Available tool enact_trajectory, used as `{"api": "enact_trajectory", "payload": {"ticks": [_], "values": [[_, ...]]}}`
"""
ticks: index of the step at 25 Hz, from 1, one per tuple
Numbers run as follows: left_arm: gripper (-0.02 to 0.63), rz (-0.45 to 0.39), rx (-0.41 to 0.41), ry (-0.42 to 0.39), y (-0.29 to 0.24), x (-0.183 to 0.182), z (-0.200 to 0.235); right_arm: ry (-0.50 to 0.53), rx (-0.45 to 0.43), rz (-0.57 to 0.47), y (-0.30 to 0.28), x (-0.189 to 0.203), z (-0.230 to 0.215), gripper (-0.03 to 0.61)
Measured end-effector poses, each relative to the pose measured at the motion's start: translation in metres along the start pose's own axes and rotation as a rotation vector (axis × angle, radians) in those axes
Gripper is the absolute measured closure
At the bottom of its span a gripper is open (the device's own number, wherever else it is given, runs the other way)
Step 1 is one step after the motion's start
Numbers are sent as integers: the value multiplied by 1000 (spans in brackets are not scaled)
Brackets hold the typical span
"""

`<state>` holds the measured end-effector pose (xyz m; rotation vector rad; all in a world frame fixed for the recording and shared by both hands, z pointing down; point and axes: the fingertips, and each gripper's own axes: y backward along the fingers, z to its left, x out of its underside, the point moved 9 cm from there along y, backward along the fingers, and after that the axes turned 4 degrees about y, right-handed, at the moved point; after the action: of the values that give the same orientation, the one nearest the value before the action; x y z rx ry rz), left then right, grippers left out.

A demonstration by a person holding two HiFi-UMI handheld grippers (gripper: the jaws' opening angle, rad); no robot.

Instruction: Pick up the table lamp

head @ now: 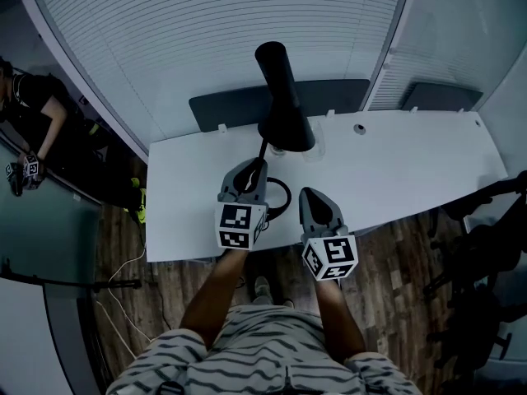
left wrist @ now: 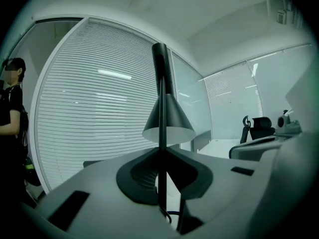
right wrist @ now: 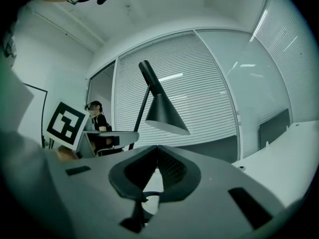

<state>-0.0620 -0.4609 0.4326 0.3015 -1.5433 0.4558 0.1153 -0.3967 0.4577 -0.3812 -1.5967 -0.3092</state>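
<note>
The black table lamp (head: 281,97) has a cone shade and a thin stem, and it stands upright over the white table (head: 403,171). My left gripper (head: 254,169) is shut on the stem below the shade. In the left gripper view the stem (left wrist: 162,133) runs straight up between the jaws of that gripper (left wrist: 162,152), with the shade (left wrist: 168,119) above. A dark loop (head: 282,196) hangs under the stem; I cannot tell whether it is cable or base. My right gripper (head: 311,196) is beside it, its jaws together and empty (right wrist: 157,148). Its view shows the lamp (right wrist: 164,114) to the upper left.
A curved wall of glass with blinds (head: 206,39) backs the table. Dark panels (head: 226,105) stand behind the table's far edge. A person (head: 33,105) stands at the far left. A black office chair (head: 486,245) is at the right, on wooden floor.
</note>
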Motion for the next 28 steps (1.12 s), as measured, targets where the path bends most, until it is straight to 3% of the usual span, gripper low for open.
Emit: {"api": "enact_trajectory", "payload": {"ticks": [28], "values": [[571,-13,-41,51,78,3,-40,22,-60,-44,11,-17,38,566]]}}
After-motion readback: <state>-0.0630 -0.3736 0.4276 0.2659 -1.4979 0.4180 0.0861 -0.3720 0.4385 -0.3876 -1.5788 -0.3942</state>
